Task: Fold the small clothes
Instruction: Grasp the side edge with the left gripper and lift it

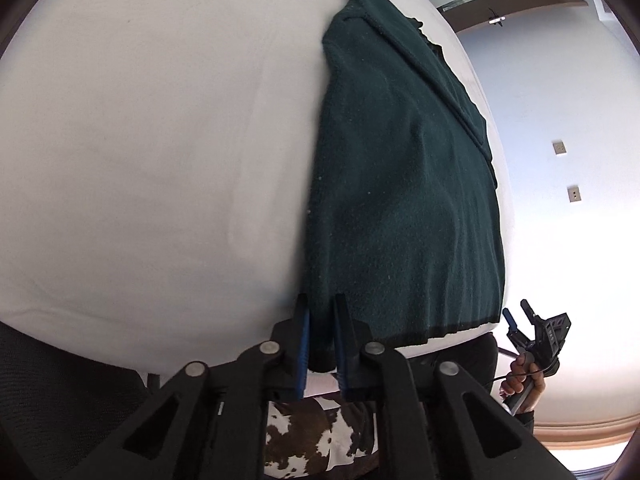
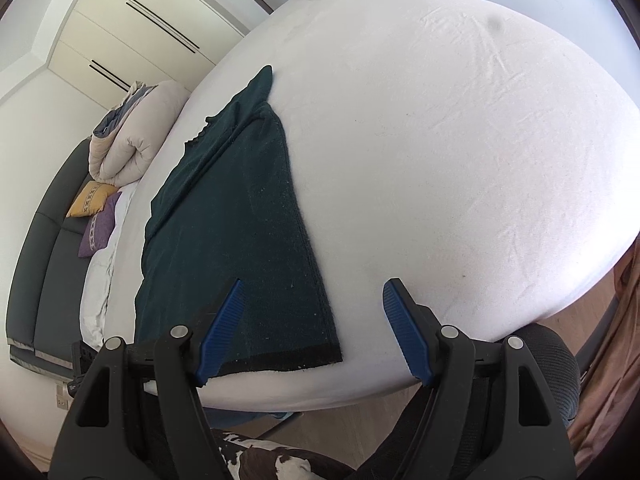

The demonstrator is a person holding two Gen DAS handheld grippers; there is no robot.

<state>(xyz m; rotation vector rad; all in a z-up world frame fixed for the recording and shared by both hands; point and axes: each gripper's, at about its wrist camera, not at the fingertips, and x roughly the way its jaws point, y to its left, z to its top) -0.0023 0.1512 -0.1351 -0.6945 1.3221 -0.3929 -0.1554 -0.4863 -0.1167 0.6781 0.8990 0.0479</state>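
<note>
Garment point(image 1: 404, 184) lies part-folded on bed point(image 1: 140, 140). Left gripper point(image 1: 320, 344) clamped on its hem corner, apparently; right gripper point(image 2: 314, 328) jaws apart at 3 o'clock. Next: carry corner across.

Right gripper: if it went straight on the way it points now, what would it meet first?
Probably the dark green garment, near its hemmed edge; the open right gripper straddles that edge and the white sheet. Depth is unclear.
</note>
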